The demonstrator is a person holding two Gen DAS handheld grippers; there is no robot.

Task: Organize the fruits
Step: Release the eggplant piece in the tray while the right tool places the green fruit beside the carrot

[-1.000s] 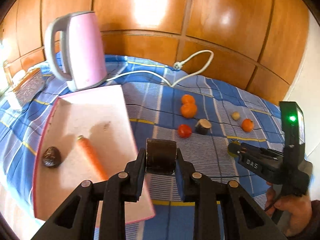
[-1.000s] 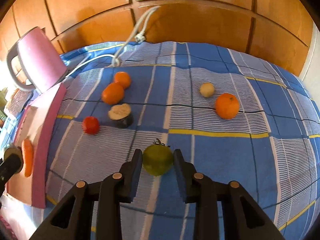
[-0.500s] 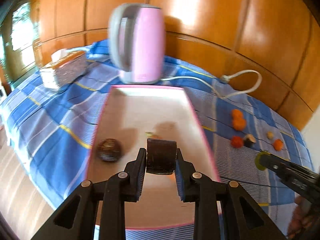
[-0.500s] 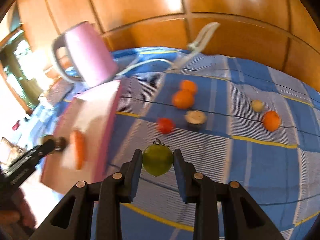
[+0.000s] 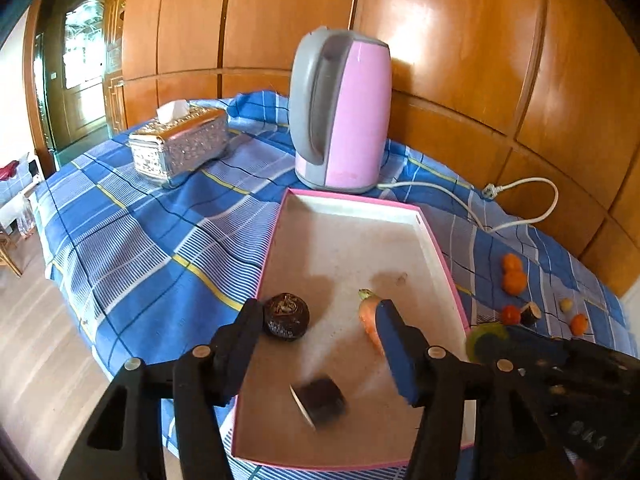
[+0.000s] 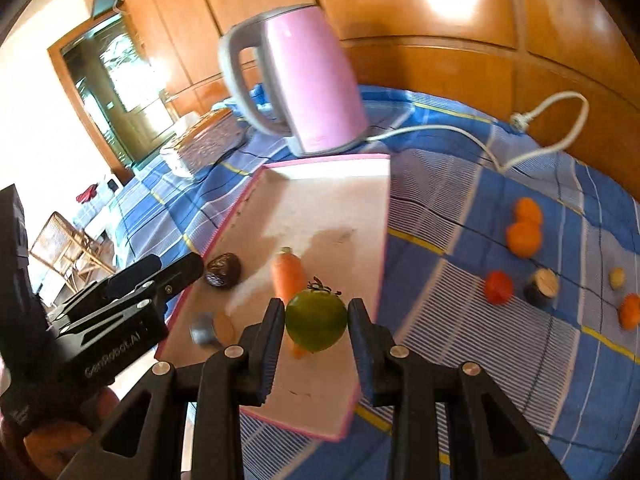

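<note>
My left gripper is open and empty above the pink-rimmed tray. A dark cut cylinder piece lies blurred on the tray below it; it also shows in the right wrist view. A dark round fruit and a carrot lie in the tray. My right gripper is shut on a green tomato over the tray's near right part. Oranges, a red tomato and another cut piece lie on the blue cloth.
A pink kettle stands behind the tray, its white cord trailing right. A silver tissue box sits at the far left. The table edge drops to the floor on the left. Wooden panels back the table.
My left gripper has opened and let go of the dark cylinder piece, which now lies in the tray. My right gripper has carried the green tomato left over the tray.
</note>
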